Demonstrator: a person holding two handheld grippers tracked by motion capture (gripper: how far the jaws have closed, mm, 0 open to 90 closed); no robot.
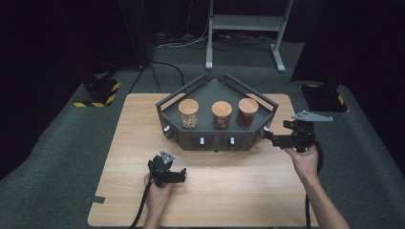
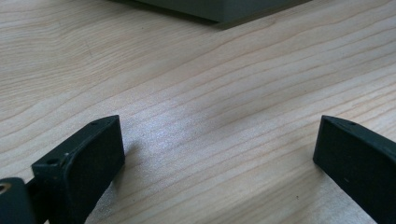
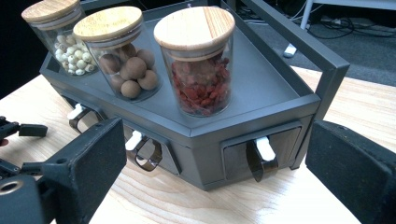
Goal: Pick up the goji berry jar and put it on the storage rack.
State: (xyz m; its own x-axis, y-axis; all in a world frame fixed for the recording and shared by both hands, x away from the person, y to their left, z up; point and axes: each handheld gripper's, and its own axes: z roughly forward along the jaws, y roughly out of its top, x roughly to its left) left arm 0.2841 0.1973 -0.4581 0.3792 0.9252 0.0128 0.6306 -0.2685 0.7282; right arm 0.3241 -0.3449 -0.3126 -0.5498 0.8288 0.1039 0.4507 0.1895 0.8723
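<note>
R tool point(image 1: 265, 135): jaws spread, nothing between; tips just beside the drawer pull point(image 3: 262, 158) at the rack's right end, near table's right edge.
L tool point(image 1: 184, 175): jaws spread, nothing pinched; low over bare wood, front-centre of table point(image 1: 229, 191).
Drawer rack point(image 1: 217, 140): dark grey, at table's back edge, centre.
Jars on rack: white beads point(image 1: 188, 113), brown balls point(image 1: 221, 114), red bits point(image 1: 248, 111); wooden lids on.

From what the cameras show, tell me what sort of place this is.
Probably a lab or recording studio: black curtains surround a wooden table, cables trail over grey carpet, and hazard-striped bases stand beside it.
</note>
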